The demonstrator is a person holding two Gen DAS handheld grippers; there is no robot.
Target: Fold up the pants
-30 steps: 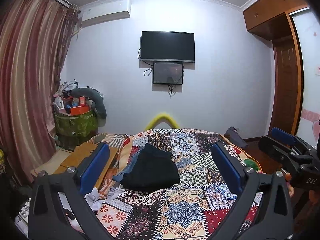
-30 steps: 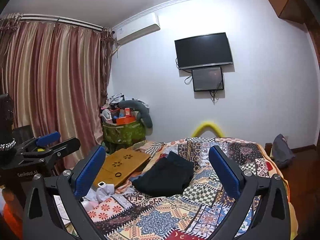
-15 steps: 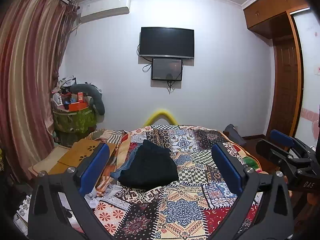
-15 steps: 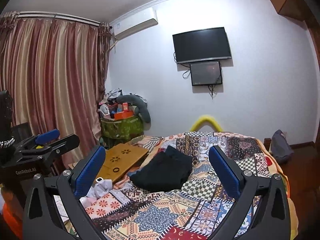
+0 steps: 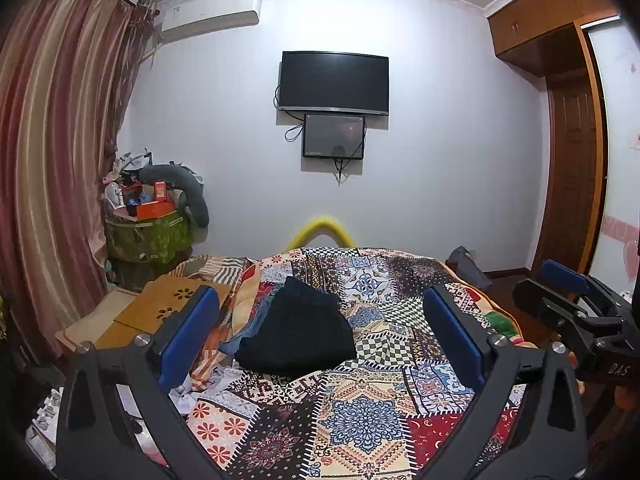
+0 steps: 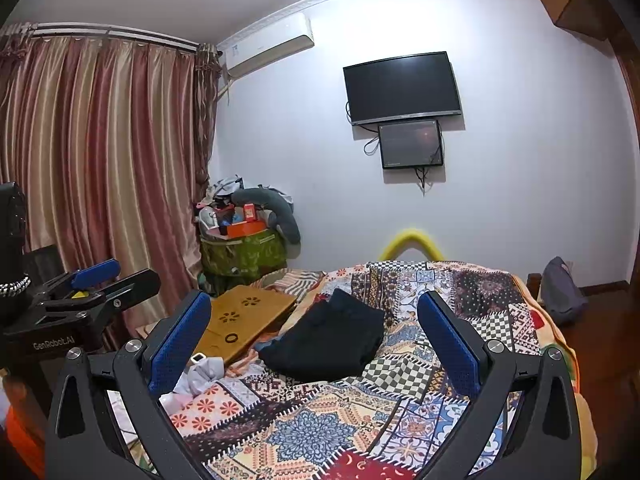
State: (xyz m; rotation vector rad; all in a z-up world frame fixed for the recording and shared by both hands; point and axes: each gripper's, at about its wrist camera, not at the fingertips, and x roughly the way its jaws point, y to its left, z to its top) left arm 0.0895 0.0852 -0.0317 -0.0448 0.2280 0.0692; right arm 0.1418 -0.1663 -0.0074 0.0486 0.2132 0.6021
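Observation:
Black pants (image 5: pixel 302 330) lie folded in a compact pile on the patchwork quilt (image 5: pixel 360 412) of the bed; in the right wrist view the black pants (image 6: pixel 332 338) sit left of the quilt's (image 6: pixel 304 432) middle. A bit of blue denim (image 5: pixel 246 330) pokes out from under their left side. My left gripper (image 5: pixel 320 330) hovers above the bed, open, with nothing between its blue pads, well short of the pants. My right gripper (image 6: pixel 314 336) is likewise open and held back from the pile. Each gripper shows at the edge of the other's view.
A wooden lap desk (image 6: pixel 240 322) and crumpled white cloth (image 6: pixel 200 374) lie on the bed's left side. A green basket (image 5: pixel 146 236) heaped with clutter stands by the curtain (image 5: pixel 52 152). A TV (image 5: pixel 334 82) hangs on the far wall. A wardrobe (image 5: pixel 568 152) stands right, with a dark bag (image 6: pixel 562 290) on the floor.
Both views have tilted slightly upward, so the bed and pants sit a little lower in frame. The pants have not moved and both grippers stay open.

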